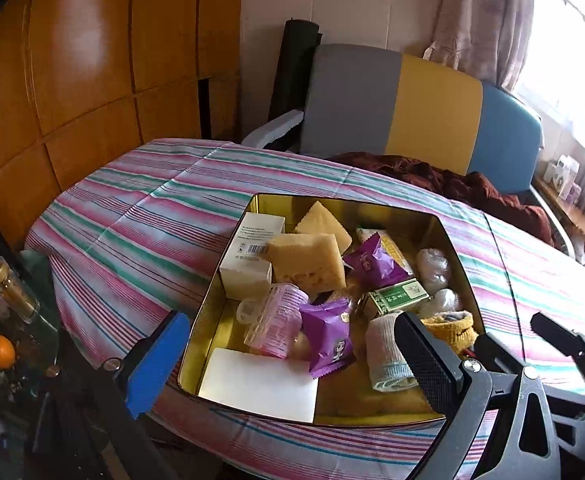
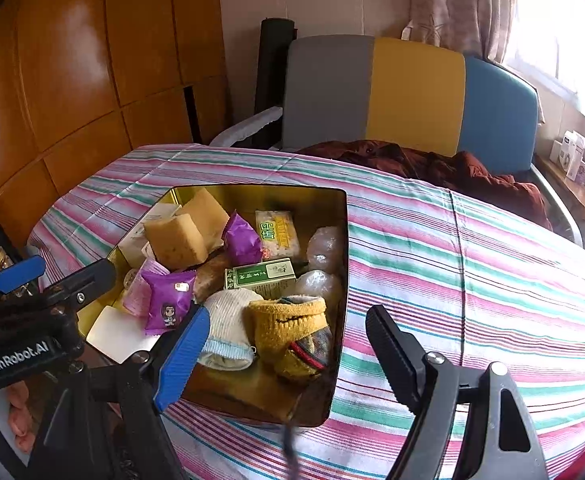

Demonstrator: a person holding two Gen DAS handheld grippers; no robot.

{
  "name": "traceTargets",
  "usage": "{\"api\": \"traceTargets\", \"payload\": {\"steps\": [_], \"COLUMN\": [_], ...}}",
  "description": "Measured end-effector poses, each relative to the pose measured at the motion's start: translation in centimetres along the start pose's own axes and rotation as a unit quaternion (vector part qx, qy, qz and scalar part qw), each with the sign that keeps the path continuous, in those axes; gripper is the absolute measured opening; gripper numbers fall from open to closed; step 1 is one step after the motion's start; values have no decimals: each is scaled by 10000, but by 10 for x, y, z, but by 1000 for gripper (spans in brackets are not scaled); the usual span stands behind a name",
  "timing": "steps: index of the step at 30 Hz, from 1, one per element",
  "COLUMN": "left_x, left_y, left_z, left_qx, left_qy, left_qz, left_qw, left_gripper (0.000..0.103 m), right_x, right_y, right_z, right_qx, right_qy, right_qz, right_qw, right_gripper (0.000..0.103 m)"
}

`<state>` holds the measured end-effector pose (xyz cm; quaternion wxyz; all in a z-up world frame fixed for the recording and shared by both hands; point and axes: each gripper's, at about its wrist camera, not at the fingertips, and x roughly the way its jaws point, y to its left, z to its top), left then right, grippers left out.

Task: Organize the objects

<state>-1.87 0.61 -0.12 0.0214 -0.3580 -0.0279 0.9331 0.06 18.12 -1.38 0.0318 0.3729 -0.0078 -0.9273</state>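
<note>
Socks sit nearest me: a yellow sock and a white sock, both rolled, at the near end of a gold tin that rests on a striped cloth. I judge them soft, light and easy to pinch across the roll. My right gripper hangs spread wide over the tin's near right corner, holding nothing. My left gripper is likewise spread apart and unladen over the tin's near edge.

Further in lie two purple packets, crinkly and probably slippery; I would take them by a sealed edge. A clear ridged plastic piece looks thin and may crush. A green box and white box are stiff, best gripped across flat sides. Two yellow sponge blocks would squash.

Only the left view shows the white box's barcode, a flat white card in full, and an orange beside the table. Only the right view shows the yellow sock's striped end.
</note>
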Motion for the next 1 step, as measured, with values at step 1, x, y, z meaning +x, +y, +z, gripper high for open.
{"api": "traceTargets", "payload": {"steps": [1], "left_x": [-1], "left_y": [0], "left_z": [0], "left_qx": [20], "left_qy": [-40], "left_qz": [17], "left_qw": [10000], "left_gripper": [103], "right_x": [0], "right_y": [0], "right_z": [0], "right_qx": [3], "right_qy": [-1], "right_qz": [0], "right_qw": [10000], "right_gripper": [82]}}
